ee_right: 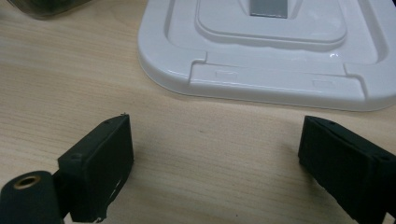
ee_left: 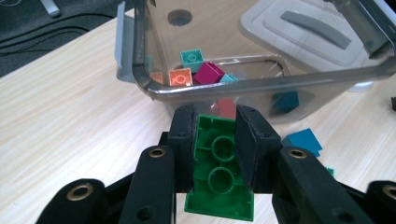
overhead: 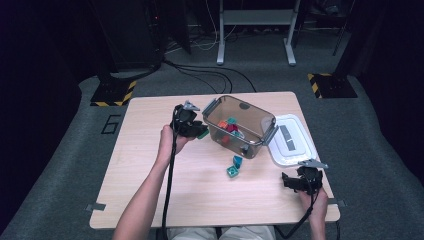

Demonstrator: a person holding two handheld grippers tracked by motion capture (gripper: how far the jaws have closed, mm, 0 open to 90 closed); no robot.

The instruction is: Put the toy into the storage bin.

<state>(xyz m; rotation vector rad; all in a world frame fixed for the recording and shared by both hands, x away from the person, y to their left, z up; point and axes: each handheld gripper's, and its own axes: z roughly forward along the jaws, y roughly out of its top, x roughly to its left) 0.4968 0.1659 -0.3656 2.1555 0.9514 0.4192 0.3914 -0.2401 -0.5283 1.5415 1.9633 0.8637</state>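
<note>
My left gripper point(ee_left: 215, 144) is shut on a green brick point(ee_left: 217, 172), held with its hollow underside facing the camera, just short of the near wall of a clear plastic bin point(ee_left: 261, 84). In the high view the left gripper point(overhead: 192, 129) sits at the left side of the bin point(overhead: 240, 122), the green brick point(overhead: 202, 134) at its tip. Inside the bin lie an orange brick point(ee_left: 180, 77), a teal brick point(ee_left: 192, 57) and a magenta brick point(ee_left: 210, 72). My right gripper point(ee_right: 215, 149) stands open low over the bare wood, near the table's front right point(overhead: 295, 181).
A white lid point(overhead: 291, 141) lies flat right of the bin, and its near edge point(ee_right: 275, 84) is just beyond my right jaws. Two teal bricks point(overhead: 235, 166) rest on the table in front of the bin. The table edge runs close behind the right hand.
</note>
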